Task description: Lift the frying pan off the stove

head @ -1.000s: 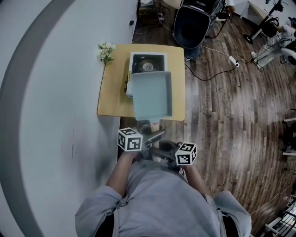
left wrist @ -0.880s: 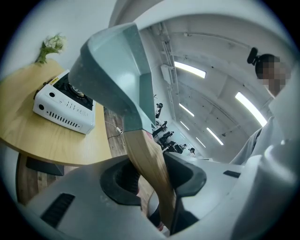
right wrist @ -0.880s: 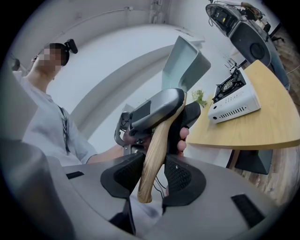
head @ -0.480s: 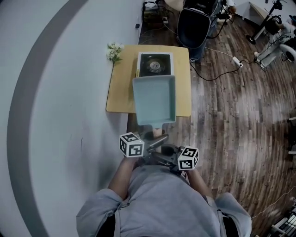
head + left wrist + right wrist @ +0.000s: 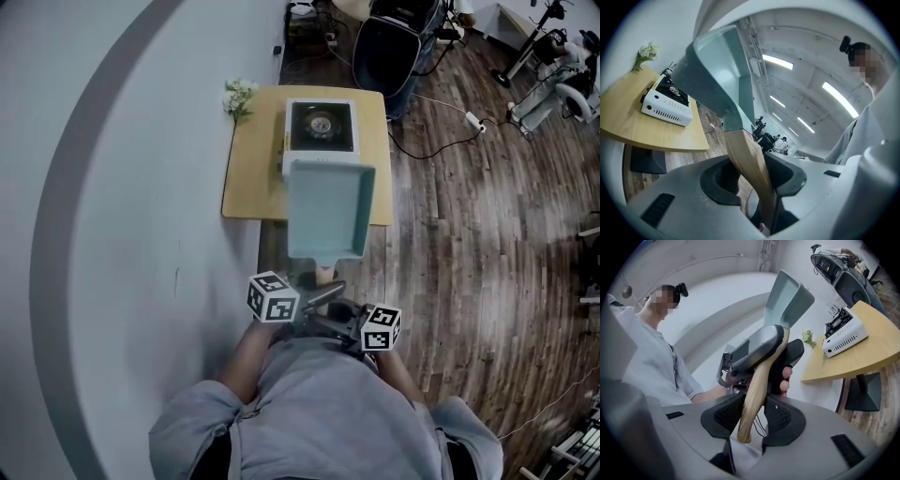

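The frying pan [image 5: 326,208] is clear of the stove [image 5: 321,127] and held in the air over the near edge of the table [image 5: 253,178].

- Left gripper [image 5: 752,180]: jaws clamped on the pan's wooden handle [image 5: 747,164].
- Right gripper [image 5: 753,414]: jaws clamped on the same handle, nearer its end.
- Table: light wood top, carrying the white stove and a sprig of flowers [image 5: 238,97] at its far left corner.
- Room: dark plank floor [image 5: 469,216] to the right, with a cable [image 5: 441,141] lying across it. A black chair [image 5: 389,52] stands beyond the table.
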`<state>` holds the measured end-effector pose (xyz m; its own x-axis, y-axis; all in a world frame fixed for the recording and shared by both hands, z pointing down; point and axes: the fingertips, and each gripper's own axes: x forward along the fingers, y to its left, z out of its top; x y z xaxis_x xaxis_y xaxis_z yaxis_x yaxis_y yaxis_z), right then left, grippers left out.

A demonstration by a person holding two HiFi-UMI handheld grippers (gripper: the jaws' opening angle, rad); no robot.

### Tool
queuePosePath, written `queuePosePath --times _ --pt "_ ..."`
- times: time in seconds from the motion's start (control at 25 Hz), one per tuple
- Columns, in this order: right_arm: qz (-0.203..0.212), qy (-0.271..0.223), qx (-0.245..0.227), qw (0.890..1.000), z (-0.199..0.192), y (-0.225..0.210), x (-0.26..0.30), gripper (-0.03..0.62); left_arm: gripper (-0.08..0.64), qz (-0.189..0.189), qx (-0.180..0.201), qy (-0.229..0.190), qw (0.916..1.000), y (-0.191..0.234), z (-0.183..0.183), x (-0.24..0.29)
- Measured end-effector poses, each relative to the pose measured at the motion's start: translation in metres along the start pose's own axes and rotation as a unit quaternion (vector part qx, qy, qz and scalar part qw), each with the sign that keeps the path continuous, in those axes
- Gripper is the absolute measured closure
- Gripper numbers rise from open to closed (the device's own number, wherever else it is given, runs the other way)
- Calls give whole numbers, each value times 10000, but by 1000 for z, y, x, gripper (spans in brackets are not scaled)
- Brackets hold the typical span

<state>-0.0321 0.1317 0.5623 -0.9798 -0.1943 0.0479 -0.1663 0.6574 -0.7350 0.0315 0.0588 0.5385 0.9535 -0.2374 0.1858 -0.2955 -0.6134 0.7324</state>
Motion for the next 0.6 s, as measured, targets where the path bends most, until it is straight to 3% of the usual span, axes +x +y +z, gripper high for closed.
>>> queuePosePath --times 0.6 --pt "-34 1 -112 9999 -9 15 0 463 414 -102 -21 -159 9998 -14 -7 -12"
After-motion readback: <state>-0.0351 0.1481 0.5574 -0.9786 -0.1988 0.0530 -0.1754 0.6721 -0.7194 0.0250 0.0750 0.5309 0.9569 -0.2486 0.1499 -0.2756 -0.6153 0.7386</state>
